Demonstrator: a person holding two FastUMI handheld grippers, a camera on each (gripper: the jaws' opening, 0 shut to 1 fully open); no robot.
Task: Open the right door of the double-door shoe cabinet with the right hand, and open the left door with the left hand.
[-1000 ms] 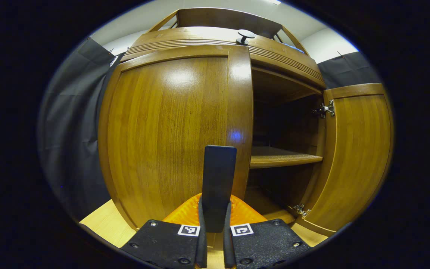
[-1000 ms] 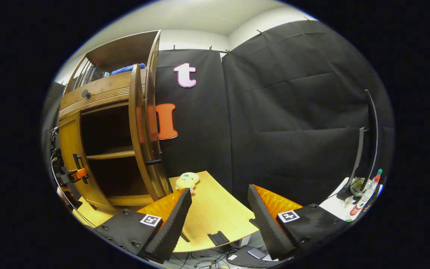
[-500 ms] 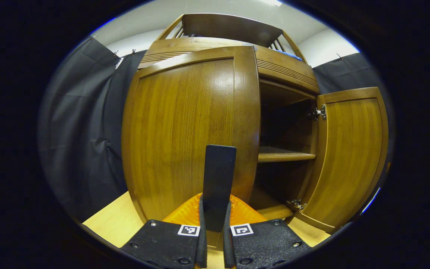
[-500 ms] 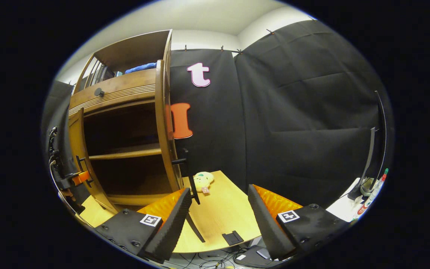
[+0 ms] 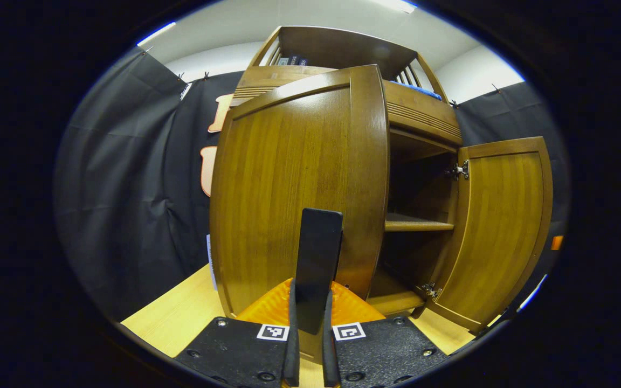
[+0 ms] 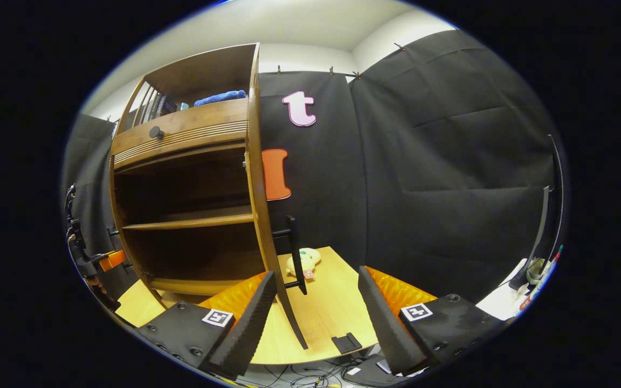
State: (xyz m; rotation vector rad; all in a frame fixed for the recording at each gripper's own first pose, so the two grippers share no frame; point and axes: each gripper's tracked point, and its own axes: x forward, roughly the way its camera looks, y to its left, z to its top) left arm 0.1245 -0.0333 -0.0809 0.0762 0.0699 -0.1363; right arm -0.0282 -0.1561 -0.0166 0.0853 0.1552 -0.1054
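Swung farther outward than a second ago, the left door now stands well off the shoe cabinet, its outer face turned toward the left gripper view; more black booth wall shows beside its hinge side than before. In that view the left gripper sits at the bottom, its fingers closed on a dark upright bar — the left door's handle — which rises between them in front of the door's free edge. Right of that edge the cabinet's dark interior and its middle shelf are exposed, and beyond them the right door hangs open on metal hinges.

In the right gripper view the right gripper is held back from the cabinet, fingers spread wide with nothing between them. The right door appears edge-on beside the open interior, its black bar handle projecting away from the cabinet. A small plush toy lies on the tabletop just past that door.

Both doors look like stiff, glossy wood panels — probably fairly light on their hinges, but slippery on the face. The bar handle is the sensible place to grip; pulling should follow the hinge arc rather than a straight line, or the fingers may slide along the bar.
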